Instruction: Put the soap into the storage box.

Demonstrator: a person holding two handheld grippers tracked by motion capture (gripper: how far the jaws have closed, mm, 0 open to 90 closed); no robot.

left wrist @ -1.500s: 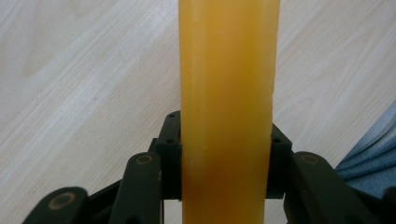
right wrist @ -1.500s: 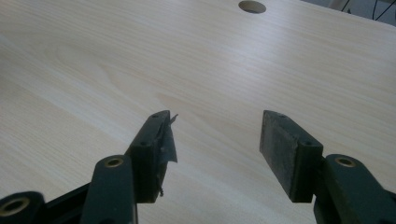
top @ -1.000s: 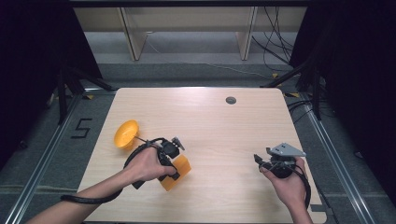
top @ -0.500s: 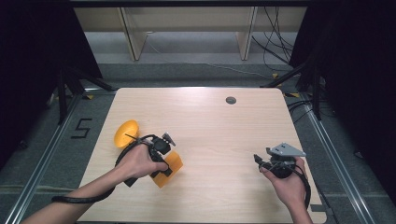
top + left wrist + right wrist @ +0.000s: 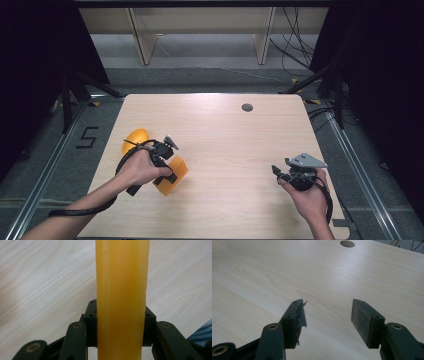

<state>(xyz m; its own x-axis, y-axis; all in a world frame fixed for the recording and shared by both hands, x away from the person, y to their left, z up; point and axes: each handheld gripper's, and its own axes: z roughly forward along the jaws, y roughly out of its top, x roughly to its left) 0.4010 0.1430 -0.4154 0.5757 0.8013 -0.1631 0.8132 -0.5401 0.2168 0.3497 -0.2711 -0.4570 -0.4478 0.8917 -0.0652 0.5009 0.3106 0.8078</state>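
My left gripper (image 5: 121, 322) is clamped on the flat yellow-orange plastic block (image 5: 122, 297): both pads press its narrow sides, and the block runs straight up past the fingertips and out of the top of the left gripper view. From the high view, that same block (image 5: 171, 175) juts out just beyond my left hand (image 5: 142, 167), toward the near left part of the pale wooden table (image 5: 225, 135). A rounded yellow-orange plastic piece (image 5: 136, 138) lies just behind the left gripper's fingers, close to the table's left edge, apart from the held block. That leaves little room to the left of the fingers before the edge, and plenty of bare wood to their right.

My right gripper (image 5: 327, 320) stands wide open with nothing between its pads. Ahead of its fingertips the wood runs clear all the way to a small round dark hole (image 5: 347, 243) near the far edge. In the high view the right gripper (image 5: 280, 172) sits near the table's near right corner, held in my right hand (image 5: 307, 197), with the right edge just beside it and open surface between the two grippers.

Around the table I see grey floor, a metal rail along each side, black cables (image 5: 295, 50) at the far right, and a light wooden shelf frame (image 5: 200, 30) beyond the far edge.
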